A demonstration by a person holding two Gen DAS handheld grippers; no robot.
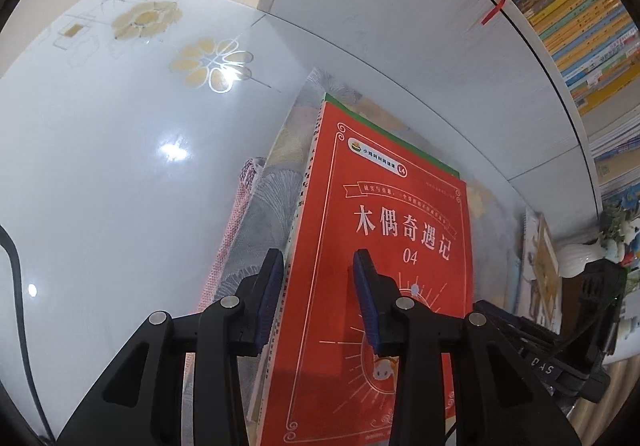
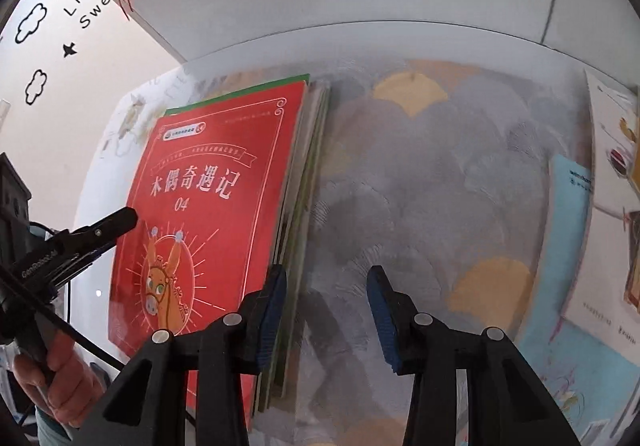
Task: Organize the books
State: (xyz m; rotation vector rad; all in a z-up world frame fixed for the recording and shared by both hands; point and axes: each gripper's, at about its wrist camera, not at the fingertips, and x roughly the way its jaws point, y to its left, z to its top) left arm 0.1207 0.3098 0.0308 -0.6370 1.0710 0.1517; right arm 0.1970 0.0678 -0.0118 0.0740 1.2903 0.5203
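1. Blue-padded fingers of the left gripper sit nearest in the left wrist view, straddling the left edge of a red book; one pad lies outside the spine, the other over the cover, and a gap shows between them. Whether the pads press on the stack cannot be told.
2. That red book tops a short stack of books, with a green cover peeking out at its far edge. The stack rests on a patterned grey mat with yellow fan shapes.
3. In the right wrist view, the right gripper stands with its jaws apart at the stack's right edge: the left pad is just beside the page edges, the right pad over bare mat. Nothing is clamped between them.
4. Further left in that view, the left gripper reaches over the red cover, held by a hand.
5. To the right on the mat lie a light blue book and an open picture book.
6. Beyond the mat rises a white panel, with shelved book spines at far right.
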